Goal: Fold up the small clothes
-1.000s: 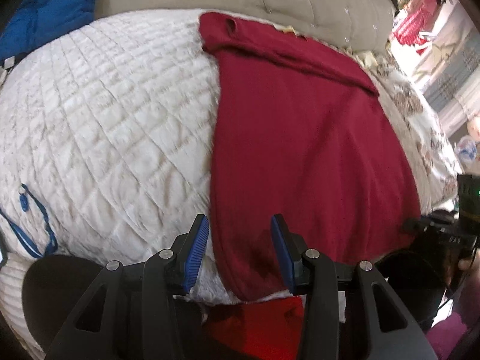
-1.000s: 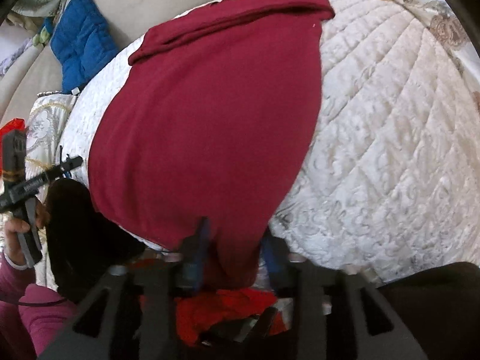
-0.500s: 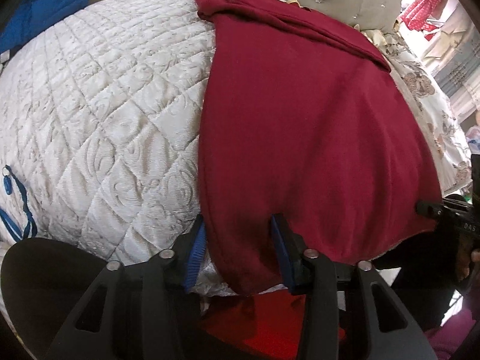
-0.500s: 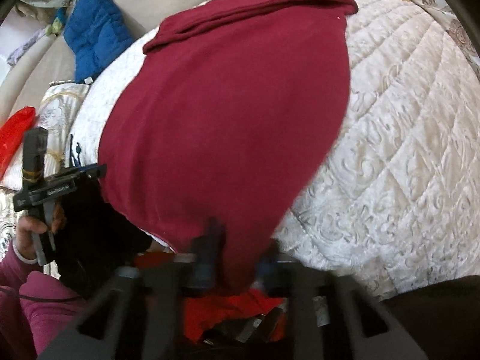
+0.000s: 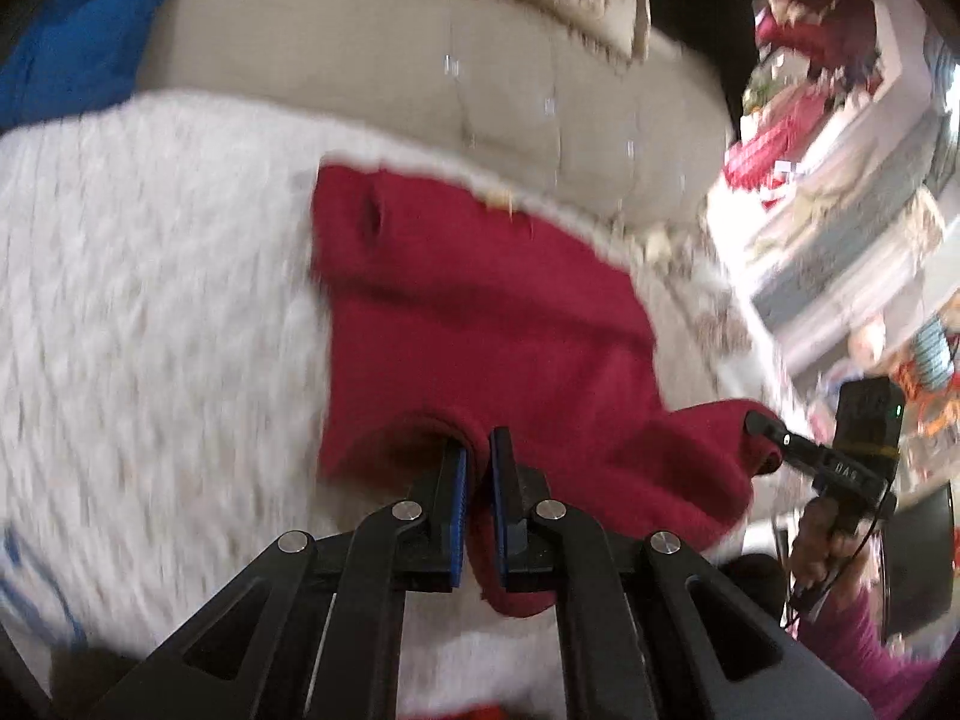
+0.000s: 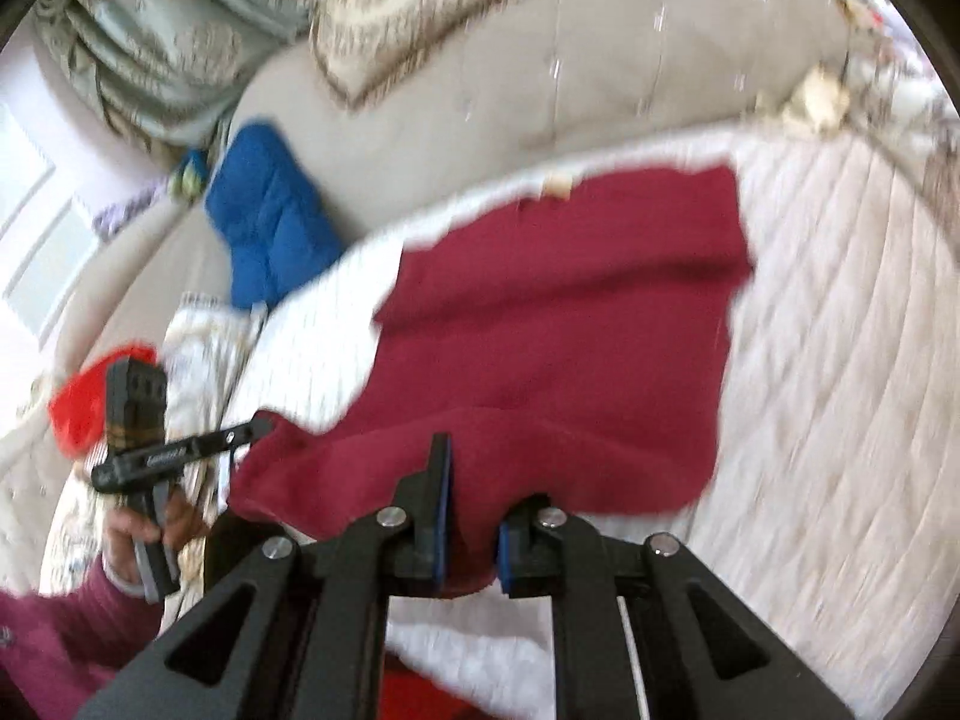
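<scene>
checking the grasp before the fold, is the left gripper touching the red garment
Touching. The left wrist view shows the left gripper shut on a pinch of the red garment's near edge, cloth squeezed between both blue pads.

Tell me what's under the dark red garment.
The white quilt shows all around the dark red garment, and under its lifted near edge. The patch beneath the flat far part is covered, so anything there can't be seen.

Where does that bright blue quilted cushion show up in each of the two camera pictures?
Left wrist view: the bright blue quilted cushion fills the top-left corner, cut off by the picture's edge.
Right wrist view: it lies left of centre in the upper half, against the beige sofa back.
Shared landmark: the dark red garment spread on the white quilted cover.
</scene>
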`<state>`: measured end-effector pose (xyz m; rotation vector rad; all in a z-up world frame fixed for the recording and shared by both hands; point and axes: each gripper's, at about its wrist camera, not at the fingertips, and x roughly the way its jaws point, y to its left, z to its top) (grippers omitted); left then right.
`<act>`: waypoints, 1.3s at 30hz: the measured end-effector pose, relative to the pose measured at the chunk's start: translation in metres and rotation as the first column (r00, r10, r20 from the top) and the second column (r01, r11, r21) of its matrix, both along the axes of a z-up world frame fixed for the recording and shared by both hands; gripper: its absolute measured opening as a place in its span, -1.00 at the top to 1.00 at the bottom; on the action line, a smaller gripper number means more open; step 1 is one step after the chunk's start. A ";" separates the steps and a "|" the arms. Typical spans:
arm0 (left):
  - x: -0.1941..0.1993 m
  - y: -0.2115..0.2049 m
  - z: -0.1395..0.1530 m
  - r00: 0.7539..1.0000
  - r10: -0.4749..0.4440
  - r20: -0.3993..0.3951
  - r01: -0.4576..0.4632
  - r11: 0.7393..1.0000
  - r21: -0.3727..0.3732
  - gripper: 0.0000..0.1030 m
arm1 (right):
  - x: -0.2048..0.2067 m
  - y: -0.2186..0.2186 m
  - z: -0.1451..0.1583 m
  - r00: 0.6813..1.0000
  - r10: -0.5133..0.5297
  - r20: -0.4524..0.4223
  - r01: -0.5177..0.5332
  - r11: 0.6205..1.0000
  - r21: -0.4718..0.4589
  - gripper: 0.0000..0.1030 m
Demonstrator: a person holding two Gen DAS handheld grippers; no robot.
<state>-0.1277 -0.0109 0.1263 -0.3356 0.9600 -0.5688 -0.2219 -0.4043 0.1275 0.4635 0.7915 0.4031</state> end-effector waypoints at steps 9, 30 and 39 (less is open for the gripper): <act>0.120 -0.031 0.005 0.990 0.122 0.077 -0.122 0.993 -0.007 1.00 | 0.134 -0.024 0.007 0.989 -0.146 0.037 0.148 0.988 -0.049 0.78; 0.183 -0.052 0.003 0.984 0.147 0.100 -0.150 0.988 0.026 0.79 | 0.205 -0.030 -0.012 0.997 -0.075 0.006 0.075 0.992 -0.103 0.09; 0.180 -0.060 -0.012 0.994 0.055 0.093 -0.064 0.994 0.090 0.42 | 0.210 -0.057 -0.008 0.985 -0.172 -0.024 0.169 0.980 -0.107 -0.18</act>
